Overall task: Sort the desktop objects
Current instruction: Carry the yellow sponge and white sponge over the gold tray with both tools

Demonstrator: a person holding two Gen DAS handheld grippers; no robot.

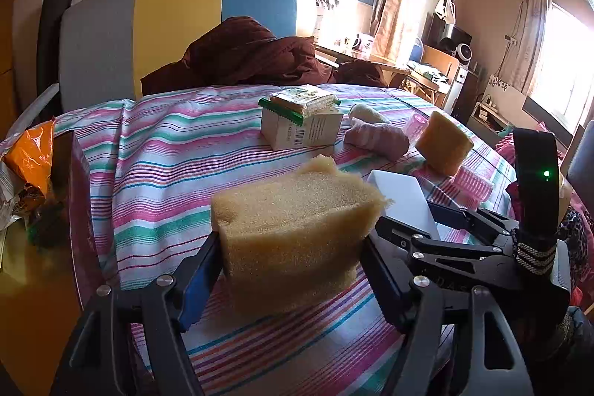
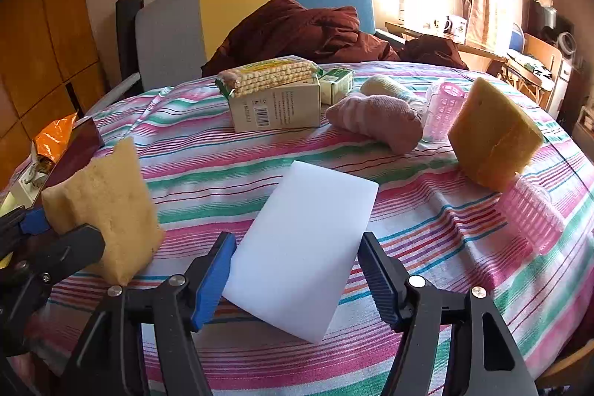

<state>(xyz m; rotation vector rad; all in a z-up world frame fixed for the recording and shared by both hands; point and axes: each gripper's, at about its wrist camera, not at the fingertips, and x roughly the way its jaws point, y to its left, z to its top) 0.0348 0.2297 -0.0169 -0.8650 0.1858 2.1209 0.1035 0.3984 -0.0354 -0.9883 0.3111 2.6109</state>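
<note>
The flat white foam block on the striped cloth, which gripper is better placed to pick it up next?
Right. The right gripper is open with its jaws on either side of the flat white foam block. The left gripper is already shut on a tan porous sponge, so it is occupied.

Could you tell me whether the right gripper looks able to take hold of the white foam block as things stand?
Probably yes: the right gripper is open, the white foam block lies between its fingers, nothing blocking.
</note>
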